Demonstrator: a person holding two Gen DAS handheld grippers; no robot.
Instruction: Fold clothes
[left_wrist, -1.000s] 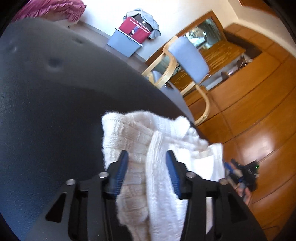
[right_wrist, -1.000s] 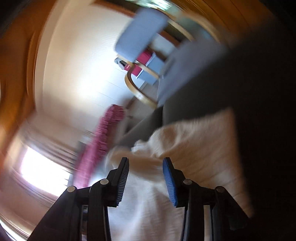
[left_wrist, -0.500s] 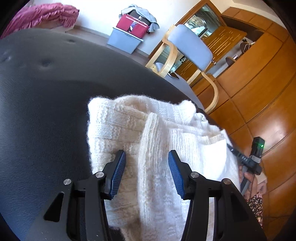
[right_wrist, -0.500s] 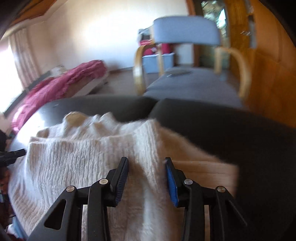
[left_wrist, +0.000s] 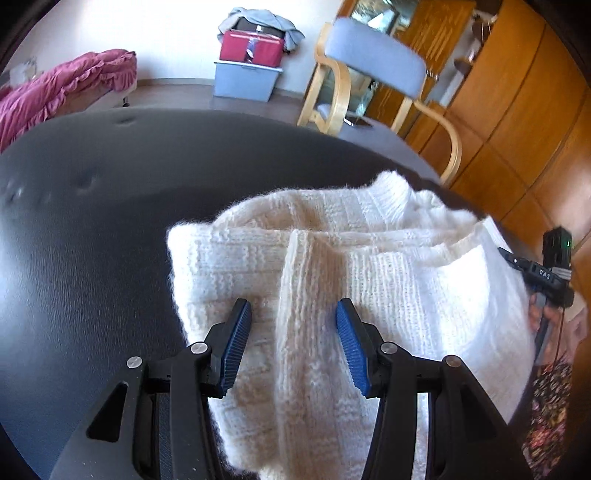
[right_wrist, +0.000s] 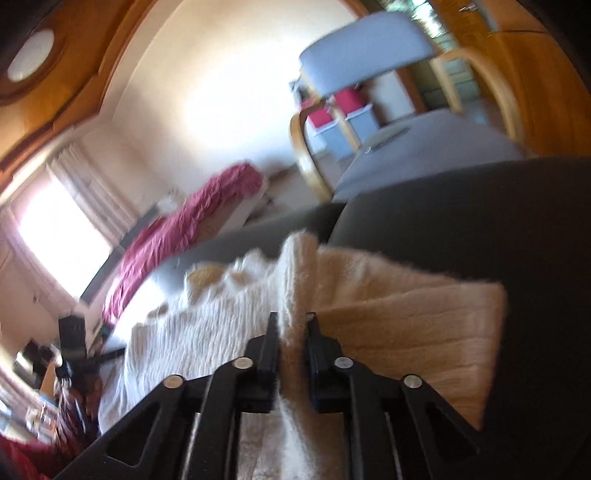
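A cream knitted sweater lies partly folded on a dark padded surface. My left gripper stands open over the sweater, its blue-padded fingers on either side of a raised knit ridge. In the right wrist view the same sweater shows tilted and blurred. My right gripper is shut on a standing fold of the sweater. The other gripper's black body shows at the sweater's right edge, with a hand below it.
A grey-cushioned wooden armchair stands beyond the dark surface. A grey bin with a red box sits by the white wall. A pink ruffled cover lies at the left. Wooden cabinets fill the right side.
My right gripper has closed on a fold of the sweater and tilted. The left gripper stayed open and drew back a little as its view levelled out.
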